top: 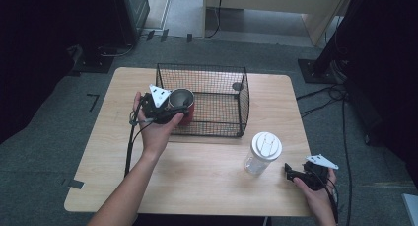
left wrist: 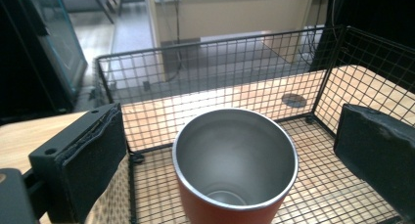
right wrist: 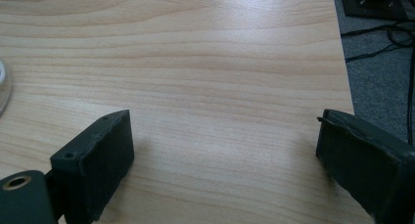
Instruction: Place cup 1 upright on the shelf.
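Here, the left hand-held gripper [top: 173, 109] sits at the near left corner of a black wire basket [top: 217, 73], with its two black jaws spread wide apart on either side of a red cup [top: 183, 106] with a bare metal inside. In the left gripper view the jaws stand clear of the red cup [left wrist: 235, 160], one on each side, neither touching its rim, and the cup stands upright and empty on the mesh floor of the wire basket [left wrist: 205, 62], close to the near wall. The person's left hand [top: 155, 132] wraps the gripper body from below, and a cable trails from it back toward the desk edge. The right hand-held gripper [top: 291, 172] rests low near the right front corner of the wooden desk [top: 212, 186], held in the person's right hand [top: 318, 194]. Its jaws also stand wide apart with bare wood between them, holding nothing. Just to its left stands a clear plastic jar [top: 262, 153] with a white lid, upright on the desk, in front of the basket and apart from it.
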`<act>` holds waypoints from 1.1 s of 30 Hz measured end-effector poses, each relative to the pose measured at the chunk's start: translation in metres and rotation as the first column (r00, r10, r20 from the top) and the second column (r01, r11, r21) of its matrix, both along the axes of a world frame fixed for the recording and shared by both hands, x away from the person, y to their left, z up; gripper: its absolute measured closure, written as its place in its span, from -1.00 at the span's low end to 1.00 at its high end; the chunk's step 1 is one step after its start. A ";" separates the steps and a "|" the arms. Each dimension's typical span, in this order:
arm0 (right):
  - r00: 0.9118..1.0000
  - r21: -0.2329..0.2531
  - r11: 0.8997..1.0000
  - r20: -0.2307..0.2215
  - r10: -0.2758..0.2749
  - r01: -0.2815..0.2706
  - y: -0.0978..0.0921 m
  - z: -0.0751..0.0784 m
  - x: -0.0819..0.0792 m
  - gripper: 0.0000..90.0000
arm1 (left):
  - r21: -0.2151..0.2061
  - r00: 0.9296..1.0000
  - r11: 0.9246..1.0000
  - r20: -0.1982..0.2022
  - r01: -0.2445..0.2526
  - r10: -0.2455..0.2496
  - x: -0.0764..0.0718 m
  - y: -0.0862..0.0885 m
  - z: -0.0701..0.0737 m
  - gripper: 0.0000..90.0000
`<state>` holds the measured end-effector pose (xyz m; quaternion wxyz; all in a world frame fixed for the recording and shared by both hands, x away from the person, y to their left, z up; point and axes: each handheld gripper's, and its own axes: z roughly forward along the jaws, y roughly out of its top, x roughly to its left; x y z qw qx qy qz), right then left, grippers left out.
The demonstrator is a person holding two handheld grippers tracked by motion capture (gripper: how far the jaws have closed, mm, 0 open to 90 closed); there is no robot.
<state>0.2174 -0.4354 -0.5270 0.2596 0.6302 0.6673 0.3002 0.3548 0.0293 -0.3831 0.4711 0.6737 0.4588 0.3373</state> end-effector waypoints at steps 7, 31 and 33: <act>1.000 0.001 1.000 -0.001 -0.001 0.001 0.000 0.000 0.000 -0.85 | -0.012 1.000 1.000 0.009 -0.003 0.003 -0.016 0.015 -0.002 -1.00; 1.000 -0.002 1.000 0.000 0.000 0.000 0.000 0.000 0.000 -0.85 | 0.018 0.998 0.999 -0.029 -0.050 0.051 -0.069 0.069 -0.045 -1.00; 1.000 -0.002 1.000 0.000 0.000 0.000 0.000 0.000 0.000 -0.85 | 0.018 0.998 0.998 -0.037 -0.058 0.059 -0.073 0.074 -0.049 -1.00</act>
